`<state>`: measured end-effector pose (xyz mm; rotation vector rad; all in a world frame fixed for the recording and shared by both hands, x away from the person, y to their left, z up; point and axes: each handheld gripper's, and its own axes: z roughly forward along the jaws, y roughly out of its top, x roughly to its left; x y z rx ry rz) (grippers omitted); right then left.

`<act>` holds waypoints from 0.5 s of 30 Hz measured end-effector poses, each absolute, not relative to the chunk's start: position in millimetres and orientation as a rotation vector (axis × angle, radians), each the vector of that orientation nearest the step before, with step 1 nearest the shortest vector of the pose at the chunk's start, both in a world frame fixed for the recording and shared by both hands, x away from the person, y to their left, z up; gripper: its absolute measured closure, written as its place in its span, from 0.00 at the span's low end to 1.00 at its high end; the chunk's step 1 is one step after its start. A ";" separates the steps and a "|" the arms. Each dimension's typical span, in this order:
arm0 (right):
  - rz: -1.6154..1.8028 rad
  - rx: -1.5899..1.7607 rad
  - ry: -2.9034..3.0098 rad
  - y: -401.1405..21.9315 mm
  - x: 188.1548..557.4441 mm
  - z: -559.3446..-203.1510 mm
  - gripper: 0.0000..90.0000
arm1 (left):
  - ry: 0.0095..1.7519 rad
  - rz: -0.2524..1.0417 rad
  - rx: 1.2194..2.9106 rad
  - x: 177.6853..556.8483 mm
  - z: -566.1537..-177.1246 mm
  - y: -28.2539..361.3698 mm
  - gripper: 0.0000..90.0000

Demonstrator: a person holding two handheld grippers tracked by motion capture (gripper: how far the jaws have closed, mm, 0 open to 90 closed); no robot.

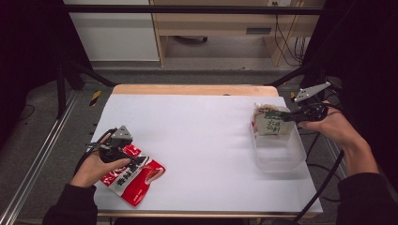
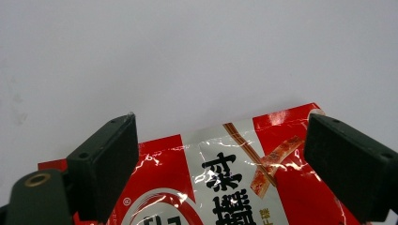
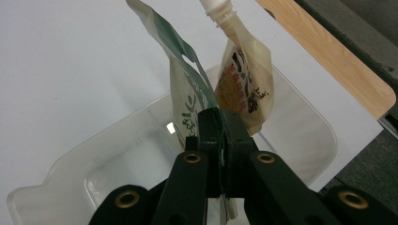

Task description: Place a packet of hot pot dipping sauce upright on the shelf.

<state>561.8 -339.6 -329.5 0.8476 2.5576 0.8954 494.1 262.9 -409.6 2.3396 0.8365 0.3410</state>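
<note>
A red and white snack packet (image 1: 133, 178) lies flat near the table's front left corner. My left gripper (image 1: 133, 159) rests low over it, open; in the left gripper view the packet (image 2: 225, 178) lies between the two wide-apart pads (image 2: 112, 159) without touching them. At the right, my right gripper (image 1: 287, 117) is shut on the edge of a green and white packet (image 1: 272, 125), holding it upright just over a clear plastic container (image 1: 281, 159). In the right gripper view this packet (image 3: 185, 89) rises from the closed jaws, and a beige spouted pouch (image 3: 244, 79) leans inside the container (image 3: 305, 112).
A white sheet (image 1: 197, 140) covers the table, with its wooden edge (image 1: 187, 89) at the back. The container stands close to the table's right edge. A dark frame and cables surround the table.
</note>
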 end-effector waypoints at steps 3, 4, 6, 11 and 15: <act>0.875 0.873 2.553 -340.1 562.5 -330.5 0.96 | 0.836 0.342 2.339 494.2 -409.4 263.1 0.12; 0.875 0.873 2.553 -340.1 562.5 -330.5 0.96 | 0.836 0.339 2.339 494.1 -409.4 263.1 0.12; 0.863 0.876 2.551 -340.0 563.2 -331.7 0.95 | 0.836 0.341 2.340 494.1 -409.5 263.2 0.12; 0.848 0.917 2.530 -341.2 563.6 -335.3 0.86 | 0.836 0.341 2.338 494.1 -409.0 263.7 0.12; 0.845 0.949 2.515 -343.0 562.0 -335.9 0.74 | 0.837 0.342 2.335 494.2 -408.8 264.3 0.12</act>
